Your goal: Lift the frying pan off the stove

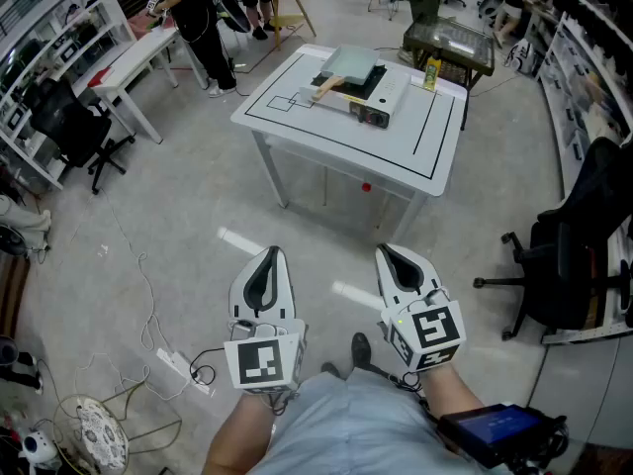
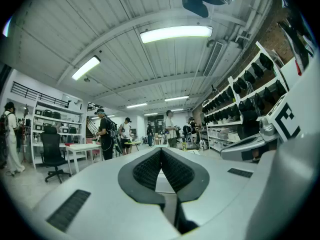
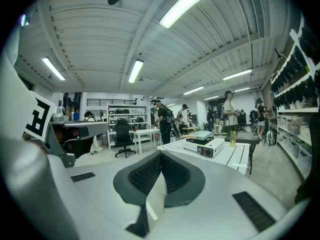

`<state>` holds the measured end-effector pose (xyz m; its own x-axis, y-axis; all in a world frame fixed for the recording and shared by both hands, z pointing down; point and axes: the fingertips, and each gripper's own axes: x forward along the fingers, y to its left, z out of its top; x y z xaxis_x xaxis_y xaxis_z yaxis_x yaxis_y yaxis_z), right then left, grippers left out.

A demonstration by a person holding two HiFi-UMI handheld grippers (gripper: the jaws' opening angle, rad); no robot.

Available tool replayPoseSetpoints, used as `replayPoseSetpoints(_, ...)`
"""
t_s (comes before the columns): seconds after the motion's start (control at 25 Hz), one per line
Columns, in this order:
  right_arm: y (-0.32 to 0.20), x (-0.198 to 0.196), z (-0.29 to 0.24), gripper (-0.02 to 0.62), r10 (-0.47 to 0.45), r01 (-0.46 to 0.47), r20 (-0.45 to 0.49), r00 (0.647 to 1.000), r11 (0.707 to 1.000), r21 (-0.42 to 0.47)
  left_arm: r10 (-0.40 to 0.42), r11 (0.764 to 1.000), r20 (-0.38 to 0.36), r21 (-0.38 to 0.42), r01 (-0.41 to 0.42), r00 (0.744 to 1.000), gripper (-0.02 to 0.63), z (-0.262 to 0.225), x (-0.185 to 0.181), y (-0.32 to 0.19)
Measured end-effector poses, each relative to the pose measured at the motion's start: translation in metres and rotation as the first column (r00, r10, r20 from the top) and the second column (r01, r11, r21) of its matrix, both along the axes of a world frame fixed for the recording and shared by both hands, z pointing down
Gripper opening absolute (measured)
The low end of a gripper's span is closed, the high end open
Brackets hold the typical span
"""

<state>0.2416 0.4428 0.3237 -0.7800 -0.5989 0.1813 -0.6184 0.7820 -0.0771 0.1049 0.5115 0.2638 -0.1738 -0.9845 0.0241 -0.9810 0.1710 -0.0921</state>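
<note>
The frying pan [image 1: 352, 63] sits on the stove [image 1: 374, 105], toward the far edge of the desk [image 1: 326, 139]. Its handle [image 1: 326, 88] points toward the desk's left edge.

The likeliest trouble is at that handle. A pinch far out on it leaves the pan's weight ahead of the grip, so the pan may roll or droop between two narrow jaws. A lift that is not straight up could catch the pan on the burner and drag the stove, which looks light. It could also knock the yellow bottle [image 1: 431, 72] standing just beside the stove near the far right corner.

The left tool [image 1: 271, 254] and right tool [image 1: 387, 254] are both closed on nothing, and they hang low over the floor [image 1: 198, 216], well apart from the desk. They must open before they reach the handle, or they will only push it. A power strip [image 1: 183, 366] with loose cables lies on the floor to the left and could catch a foot on the way in.

The pan looks square, shallow and matt, in a pale grey-green. The handle is a short stick of light wood, probably smooth and slippery. The stove is a low white box with a dark top. The desk is flat and white with thin black lines. The tool pads [image 3: 142, 176] are dark with a fine grid, set in smooth pale shells
</note>
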Motion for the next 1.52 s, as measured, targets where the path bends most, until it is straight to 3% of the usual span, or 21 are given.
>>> replayPoseSetpoints(0.36, -0.028, 0.009, 0.011, 0.049, -0.029, 0.031, 0.037, 0.999, 0.998, -0.052, -0.015, 0.999, -0.021, -0.037, 0.014, 1.000, 0.018, 0.014, 0.007, -0.029)
replayPoseSetpoints(0.6, -0.059, 0.020, 0.010, 0.051, -0.039, 0.040, 0.023, 0.999, 0.999, -0.036, -0.026, 0.999, 0.000, -0.032, 0.026, 1.000, 0.018, 0.010, 0.018, -0.051)
replayPoseSetpoints(0.84, -0.087, 0.006, 0.014, 0.051, -0.077, 0.078, 0.028, 0.997, 0.996, -0.035, -0.099, 0.993, 0.005, -0.058, 0.099, 0.995, 0.018, 0.016, 0.006, -0.061)
replayPoseSetpoints(1.08, -0.105, -0.030, 0.022, 0.051, -0.113, 0.113, 0.005, 0.994, 0.993, -0.037, -0.156, 0.986, -0.008, -0.059, 0.155, 0.988, 0.018, 0.025, -0.032, -0.069)
replayPoseSetpoints(1.52, -0.179, -0.141, 0.065, 0.051, -0.081, 0.075, -0.057, 0.995, 0.991, -0.107, -0.140, 0.986, -0.100, -0.099, 0.131, 0.985, 0.018, 0.071, -0.150, -0.144)
